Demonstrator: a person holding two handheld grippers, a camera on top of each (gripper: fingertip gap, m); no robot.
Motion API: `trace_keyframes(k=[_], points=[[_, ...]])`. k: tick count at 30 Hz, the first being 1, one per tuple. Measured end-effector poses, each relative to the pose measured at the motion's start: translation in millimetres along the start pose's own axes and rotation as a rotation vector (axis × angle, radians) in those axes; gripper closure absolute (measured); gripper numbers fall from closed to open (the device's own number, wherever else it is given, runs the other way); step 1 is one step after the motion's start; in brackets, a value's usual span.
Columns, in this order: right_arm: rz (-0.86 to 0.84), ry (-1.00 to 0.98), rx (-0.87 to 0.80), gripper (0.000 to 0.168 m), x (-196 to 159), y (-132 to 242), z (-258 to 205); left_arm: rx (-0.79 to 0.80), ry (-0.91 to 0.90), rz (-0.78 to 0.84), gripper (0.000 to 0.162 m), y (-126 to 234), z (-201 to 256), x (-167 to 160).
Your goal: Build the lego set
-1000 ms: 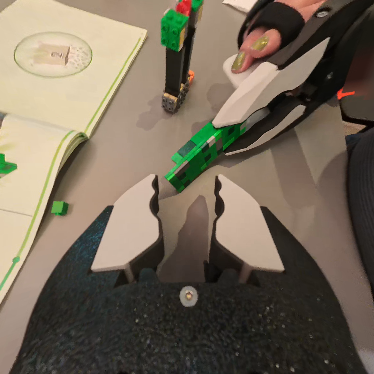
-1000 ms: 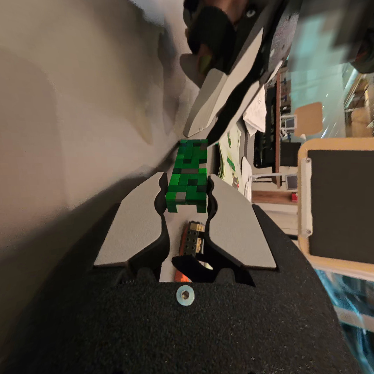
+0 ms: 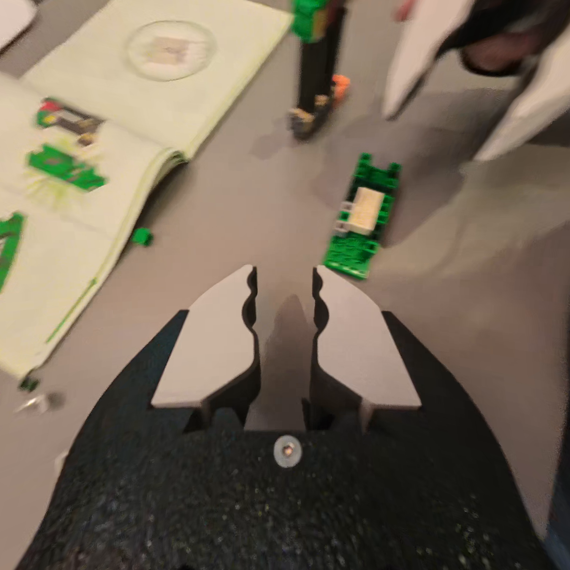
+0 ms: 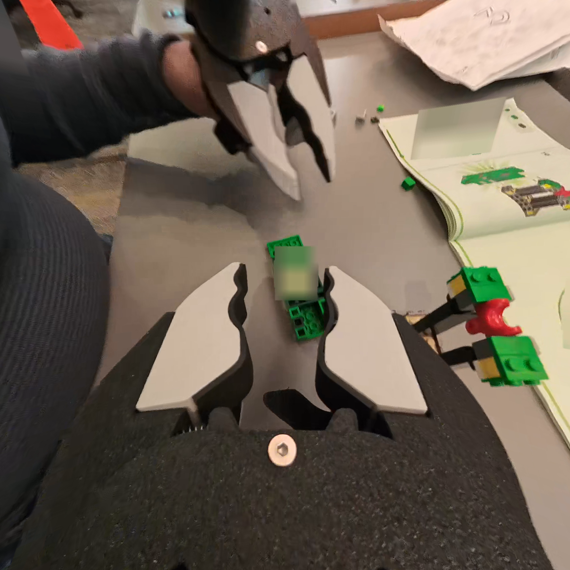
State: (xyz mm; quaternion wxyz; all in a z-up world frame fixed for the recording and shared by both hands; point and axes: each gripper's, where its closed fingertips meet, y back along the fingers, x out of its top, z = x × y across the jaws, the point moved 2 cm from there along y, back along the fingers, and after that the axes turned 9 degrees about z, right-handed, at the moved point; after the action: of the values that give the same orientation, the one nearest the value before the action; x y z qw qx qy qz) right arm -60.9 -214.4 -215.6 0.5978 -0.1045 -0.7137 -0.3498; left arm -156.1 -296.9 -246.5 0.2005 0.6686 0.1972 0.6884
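Note:
A green lego panel (image 3: 361, 222) lies flat on the grey table (image 3: 246, 185), underside up, with a tan piece on it. My left gripper (image 3: 283, 274) is open and empty, hovering just left of the panel's near end. My right gripper (image 4: 285, 271) is open and empty above the same panel (image 4: 305, 320), which shows between its fingertips, partly under a blur patch. A tall black assembly with green tops (image 3: 314, 77) stands behind the panel. It also shows in the right wrist view (image 4: 493, 324), with a red piece between the green tops. Each gripper shows in the other's view: right (image 3: 431, 135), left (image 4: 311, 188).
An open instruction booklet (image 3: 138, 92) lies left of the panel, also in the right wrist view (image 4: 509, 200). A small loose green brick (image 3: 142, 237) sits by its edge. An orange piece (image 3: 339, 86) lies by the tall assembly. Loose papers (image 4: 478, 40) lie at the far side. Spacing between my two grippers at the tips: around 11 cm. It is some 9 cm from my left tips to the small loose green brick (image 3: 142, 237). The right camera catches it too, in the right wrist view (image 4: 406, 179).
My right gripper has let go of the green panel, which now lies flat with its underside up. Both grippers have lifted away, and my left jaws have narrowed slightly.

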Motion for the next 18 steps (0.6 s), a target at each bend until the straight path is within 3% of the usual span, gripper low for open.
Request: trace_keyframes(k=[4, 12, 18], points=[[0.08, 0.005, 0.015, 0.125, 14, -6, 6, 0.189, 0.1, -0.033, 0.139, -3, -54, 4], [0.1, -0.031, 0.037, 0.129, 8, -10, 19, 0.19, -0.076, -0.21, 0.145, -40, -88, 0], [0.109, -0.041, 0.027, 0.13, 6, -7, 23, 0.148, -0.121, -0.239, 0.147, -50, -93, 4]])
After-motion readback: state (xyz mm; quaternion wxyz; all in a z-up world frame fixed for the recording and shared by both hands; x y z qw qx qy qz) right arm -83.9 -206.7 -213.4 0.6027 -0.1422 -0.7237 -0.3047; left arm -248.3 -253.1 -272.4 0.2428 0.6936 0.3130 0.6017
